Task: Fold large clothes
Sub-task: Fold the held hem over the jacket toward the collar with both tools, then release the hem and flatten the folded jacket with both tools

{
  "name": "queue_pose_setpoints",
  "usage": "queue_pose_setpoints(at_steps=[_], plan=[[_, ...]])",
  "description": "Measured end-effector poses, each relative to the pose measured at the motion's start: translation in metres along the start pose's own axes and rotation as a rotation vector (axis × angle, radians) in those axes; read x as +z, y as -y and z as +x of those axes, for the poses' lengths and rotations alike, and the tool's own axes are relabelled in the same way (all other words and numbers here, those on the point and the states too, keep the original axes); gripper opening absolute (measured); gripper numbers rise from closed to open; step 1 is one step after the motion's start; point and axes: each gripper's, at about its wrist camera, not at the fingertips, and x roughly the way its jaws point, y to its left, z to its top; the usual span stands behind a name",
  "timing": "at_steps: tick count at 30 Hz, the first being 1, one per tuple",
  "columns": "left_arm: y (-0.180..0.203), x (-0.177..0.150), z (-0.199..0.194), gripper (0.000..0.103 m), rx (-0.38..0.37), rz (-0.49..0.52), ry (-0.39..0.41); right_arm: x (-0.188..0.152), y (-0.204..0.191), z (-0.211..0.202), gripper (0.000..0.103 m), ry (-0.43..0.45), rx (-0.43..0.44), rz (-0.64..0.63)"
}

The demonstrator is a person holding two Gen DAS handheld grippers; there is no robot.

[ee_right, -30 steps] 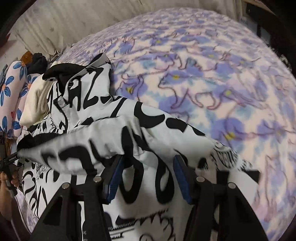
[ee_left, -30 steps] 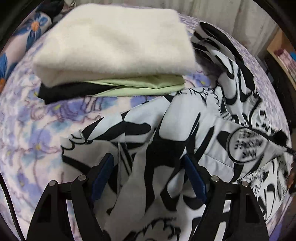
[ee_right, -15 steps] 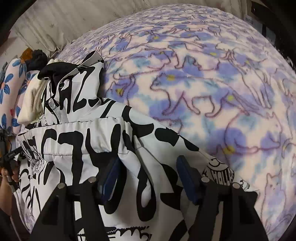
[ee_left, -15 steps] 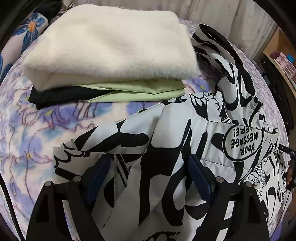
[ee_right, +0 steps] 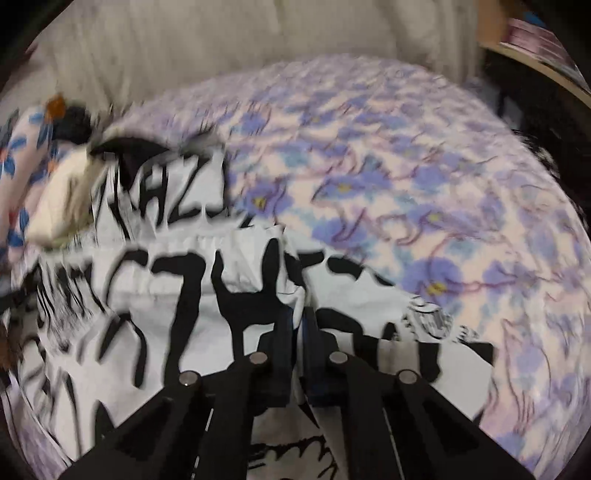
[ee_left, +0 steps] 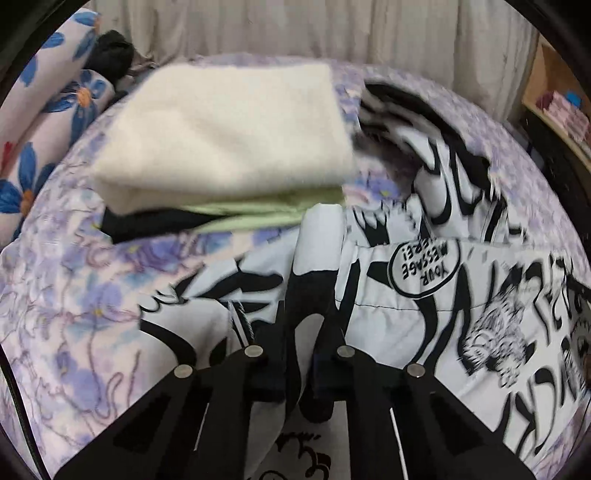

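Observation:
A white jacket with black graffiti print (ee_left: 436,306) lies spread on the flowered bedspread (ee_left: 74,302). My left gripper (ee_left: 301,343) is shut on a fold of the jacket's fabric, which stands up between its blue pads. In the right wrist view the same jacket (ee_right: 155,332) stretches off to the left, blurred by motion. My right gripper (ee_right: 299,332) is shut on a pinched fold of it near the hem. A speech-bubble print (ee_left: 424,267) sits just right of the left gripper's fold.
A stack of folded clothes (ee_left: 229,140), cream on top of green and black, rests beyond the left gripper. Flowered pillows (ee_left: 44,122) lie at the far left. A curtain (ee_left: 332,29) hangs behind the bed, and shelves (ee_left: 561,107) stand at the right.
Both grippers have closed on folds of the jacket that lay between their open fingers. Both have lifted, pulling the fabric up, and the views are now blurred.

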Motion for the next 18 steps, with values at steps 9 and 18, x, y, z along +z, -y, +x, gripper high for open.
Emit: queue_pose_setpoints(at_steps=[9,18], plan=[[0.012,0.034,0.025,0.006,0.069,-0.021,0.028,0.024,0.01,0.022,0.004,0.008,-0.107,0.137],[0.003,0.024,0.073,0.034,0.153,-0.044,-0.059,0.016,0.012,0.056,0.031,-0.103,-0.232,0.139]])
